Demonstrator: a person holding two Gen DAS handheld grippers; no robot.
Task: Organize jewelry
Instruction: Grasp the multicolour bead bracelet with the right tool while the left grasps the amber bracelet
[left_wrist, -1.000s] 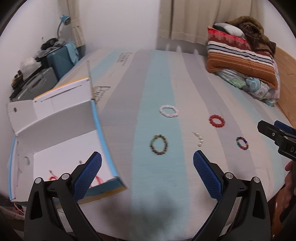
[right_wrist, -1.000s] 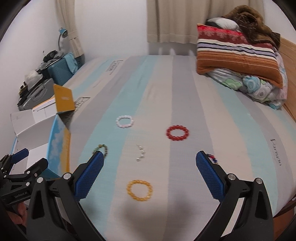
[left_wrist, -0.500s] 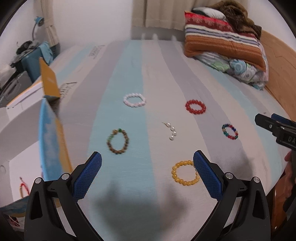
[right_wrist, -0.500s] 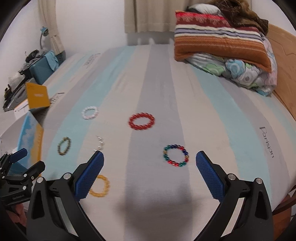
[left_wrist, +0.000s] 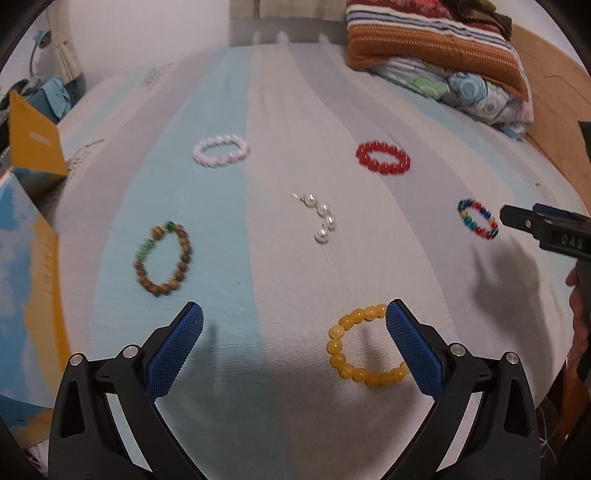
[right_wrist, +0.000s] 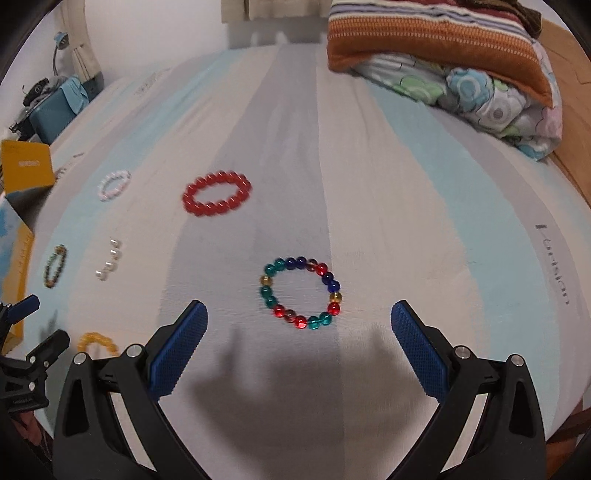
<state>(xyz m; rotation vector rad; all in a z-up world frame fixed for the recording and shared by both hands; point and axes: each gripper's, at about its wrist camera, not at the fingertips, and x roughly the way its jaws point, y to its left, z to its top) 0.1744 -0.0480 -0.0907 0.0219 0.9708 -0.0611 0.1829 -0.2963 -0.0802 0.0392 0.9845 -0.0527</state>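
Several bead bracelets lie on the striped bed sheet. My left gripper (left_wrist: 294, 341) is open and low over the sheet; the yellow bracelet (left_wrist: 364, 345) lies by its right finger, partly under it. Further out are a brown-and-green bracelet (left_wrist: 163, 264), a short pearl strand (left_wrist: 319, 218), a pale pink bracelet (left_wrist: 221, 150), a red bracelet (left_wrist: 383, 157) and a multicoloured bracelet (left_wrist: 477, 218). My right gripper (right_wrist: 299, 338) is open, with the multicoloured bracelet (right_wrist: 300, 292) just ahead of its fingertips. The red bracelet (right_wrist: 217, 192) lies beyond it.
An open cardboard box (left_wrist: 26, 236) with yellow flaps stands at the left edge of the bed. Folded blankets and a striped pillow (right_wrist: 443, 44) are piled at the far right. A wooden bed frame (left_wrist: 554, 92) runs along the right. Luggage (right_wrist: 51, 107) sits off the far left.
Both grippers have swung right and come down closer to the sheet. The box has slid to the left edge; the yellow and multicoloured bracelets now sit near the fingertips.
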